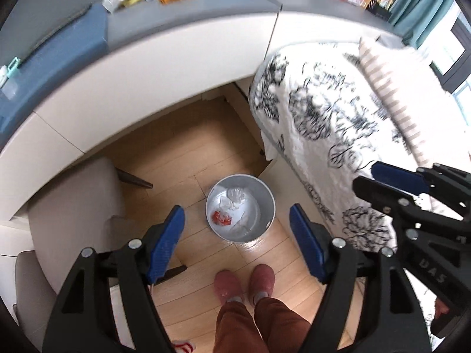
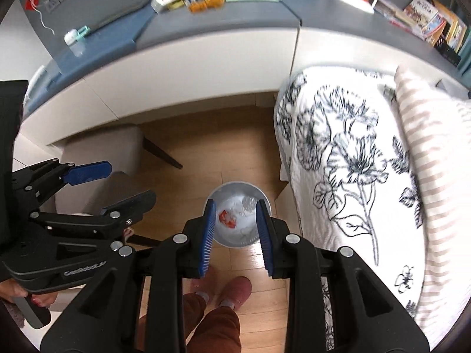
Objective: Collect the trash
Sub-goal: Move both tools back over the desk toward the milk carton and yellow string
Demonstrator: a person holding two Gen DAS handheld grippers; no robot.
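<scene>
1. Both tools hang high above the floor and point down. The left hand-held gripper (image 1: pixel 237 244) has its blue pads spread wide with nothing between them. The right hand-held gripper (image 2: pixel 237 235) is also spread, less widely, and it too carries nothing.

2. The trash bin (image 1: pixel 266 203), a small grey round can, stands on the wooden floor straight ahead of both sets of pads and well below them. It lies between the bed (image 1: pixel 323 111) on the right-hand side and the grey chair (image 1: pixel 73 194) on the left. Inside it are a red wrapper (image 1: pixel 221 218), a crumpled clear plastic piece (image 1: pixel 236 194) and white paper.

3. No loose trash shows on the floor around the bin, so my judgement is that the next piece must come from the bench (image 2: pixel 217 32), which lies far ahead of the pads and carries boxes, packets and small clutter.

4. To do this step well, pick one clear piece of rubbish first, rather than sweeping among things that belong there.

5. Keep the pads spread on approach, and bring one to each side of the piece before squeezing.

6. Use one tool at a time; they sit close side by side and could knock together.

7. Carry each piece directly over the bin mouth before letting go, since light paper may drift aside.
</scene>
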